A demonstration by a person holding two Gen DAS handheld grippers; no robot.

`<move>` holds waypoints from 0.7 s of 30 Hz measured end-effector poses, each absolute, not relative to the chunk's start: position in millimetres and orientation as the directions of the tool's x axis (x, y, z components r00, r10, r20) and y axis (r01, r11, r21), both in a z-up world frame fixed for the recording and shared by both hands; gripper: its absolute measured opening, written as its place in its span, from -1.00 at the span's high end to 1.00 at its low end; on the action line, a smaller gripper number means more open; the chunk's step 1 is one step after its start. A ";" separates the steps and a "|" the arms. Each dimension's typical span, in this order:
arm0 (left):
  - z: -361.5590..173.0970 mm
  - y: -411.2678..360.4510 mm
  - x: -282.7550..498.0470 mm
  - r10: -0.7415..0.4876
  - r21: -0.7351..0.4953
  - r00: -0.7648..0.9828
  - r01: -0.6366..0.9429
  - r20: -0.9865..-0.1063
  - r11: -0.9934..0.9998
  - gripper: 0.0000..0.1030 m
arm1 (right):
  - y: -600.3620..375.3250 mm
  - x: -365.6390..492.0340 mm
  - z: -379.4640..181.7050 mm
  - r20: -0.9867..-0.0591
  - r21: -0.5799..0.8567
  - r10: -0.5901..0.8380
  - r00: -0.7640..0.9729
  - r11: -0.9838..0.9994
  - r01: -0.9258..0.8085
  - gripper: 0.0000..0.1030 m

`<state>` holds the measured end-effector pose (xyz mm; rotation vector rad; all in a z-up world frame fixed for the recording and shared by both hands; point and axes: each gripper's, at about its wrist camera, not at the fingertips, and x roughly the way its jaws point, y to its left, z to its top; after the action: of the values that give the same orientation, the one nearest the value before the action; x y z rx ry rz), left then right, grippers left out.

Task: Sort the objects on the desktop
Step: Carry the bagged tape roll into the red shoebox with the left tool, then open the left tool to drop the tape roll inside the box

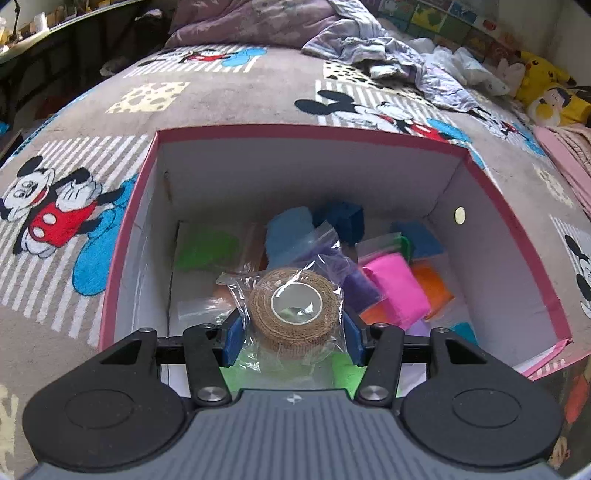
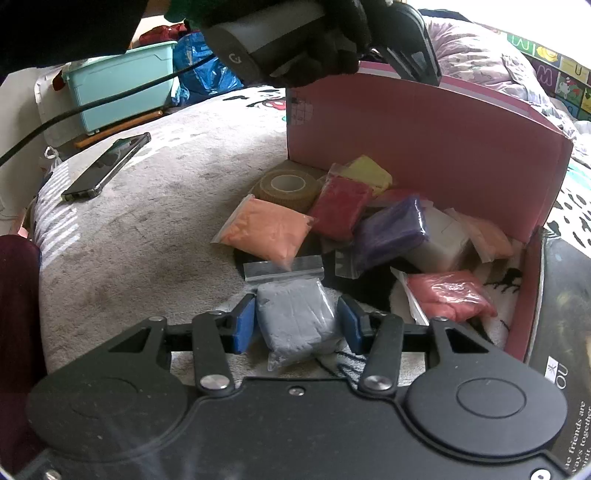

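In the left wrist view my left gripper (image 1: 293, 326) is shut on a tan bandage roll in a clear bag (image 1: 295, 304) and holds it over the open pink box (image 1: 310, 133). Bagged clay lies inside the box: green (image 1: 207, 249), light blue (image 1: 290, 232), pink (image 1: 397, 291) and orange (image 1: 432, 286). In the right wrist view my right gripper (image 2: 297, 323) is shut on a grey clay bag (image 2: 295, 319) on the blanket. Beside it lie orange (image 2: 267, 230), red (image 2: 340, 206), purple (image 2: 391, 230) and yellow (image 2: 369, 173) bags and another tan roll (image 2: 288, 186), in front of the pink box wall (image 2: 424, 144).
A phone (image 2: 107, 166) lies on the Mickey Mouse blanket (image 2: 147, 236) at the left. The gloved hand holding the left gripper (image 2: 317, 33) hangs above the box. A teal bin (image 2: 122, 85) stands behind. Crumpled clothes (image 1: 369, 37) and plush toys (image 1: 546, 88) lie beyond the box.
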<state>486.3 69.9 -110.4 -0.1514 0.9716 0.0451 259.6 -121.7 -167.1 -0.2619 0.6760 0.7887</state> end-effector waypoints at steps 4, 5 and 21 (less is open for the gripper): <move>-112.1 70.6 487.6 -0.027 -0.108 0.553 -0.115 -0.833 0.988 -0.04 | -121.4 259.2 -167.0 -0.647 0.025 0.566 0.511 0.685 -0.728 0.07; -112.4 70.0 487.9 -0.023 -0.101 0.551 -0.113 -0.834 0.988 -0.04 | -121.4 259.3 -167.0 -0.647 0.025 0.566 0.511 0.685 -0.728 0.07; -104.8 58.5 480.7 0.024 -0.035 0.558 -0.094 -0.829 0.995 -0.34 | -121.1 259.7 -166.9 -0.648 0.020 0.566 0.509 0.682 -0.731 0.07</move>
<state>480.7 58.5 -104.8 -0.0784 0.9761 0.0698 259.7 -121.1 -166.9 -0.2711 0.6730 0.7927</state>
